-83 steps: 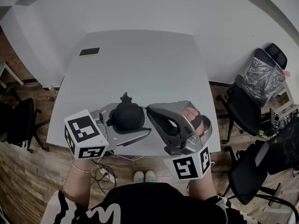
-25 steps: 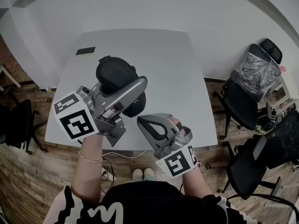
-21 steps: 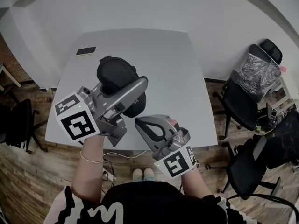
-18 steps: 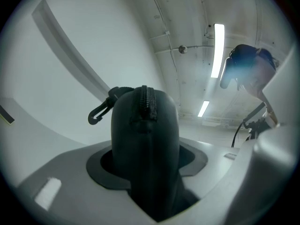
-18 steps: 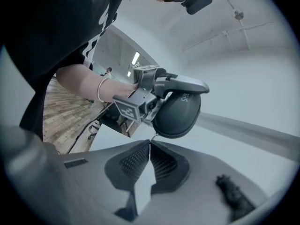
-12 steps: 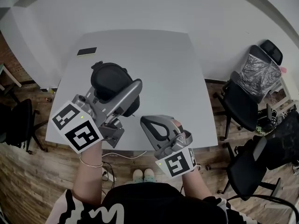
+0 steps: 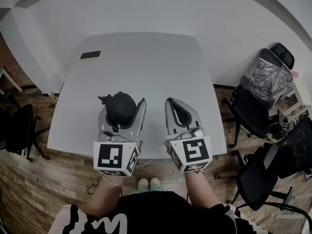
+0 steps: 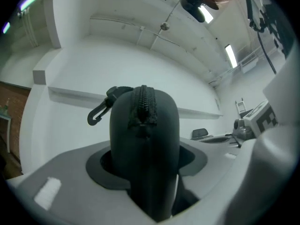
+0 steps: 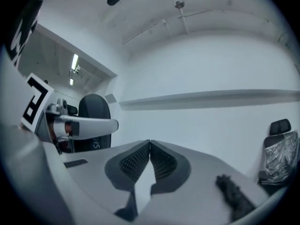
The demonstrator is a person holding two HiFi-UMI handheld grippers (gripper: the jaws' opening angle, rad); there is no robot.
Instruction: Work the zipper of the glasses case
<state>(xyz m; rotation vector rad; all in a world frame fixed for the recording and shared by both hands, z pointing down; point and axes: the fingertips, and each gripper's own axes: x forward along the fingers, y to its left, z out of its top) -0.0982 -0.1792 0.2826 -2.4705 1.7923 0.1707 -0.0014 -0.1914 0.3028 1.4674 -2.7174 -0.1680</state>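
The black glasses case (image 7: pixel 119 111) stands upright between the jaws of my left gripper (image 7: pixel 122 106), which is shut on it low over the table's front part. In the left gripper view the case (image 8: pixel 144 139) fills the gap, its zipper (image 8: pixel 140 104) runs up the middle and looks closed, and a small clip (image 8: pixel 97 114) hangs off its upper left. My right gripper (image 7: pixel 180 107) is just to the right, apart from the case. Its ribbed pads (image 9: pixel 136 161) meet at the tip with nothing between them.
The grey table (image 7: pixel 146 62) stretches ahead of both grippers. A dark flat phone-like item (image 7: pixel 91 55) lies near its far left corner. Office chairs (image 7: pixel 263 106) stand off the table's right side, and a dark chair (image 7: pixel 14 128) stands at the left.
The left gripper has come down from high over the table to low near the front edge, still with the case in it. The right gripper has swung round beside it, pointing forward.
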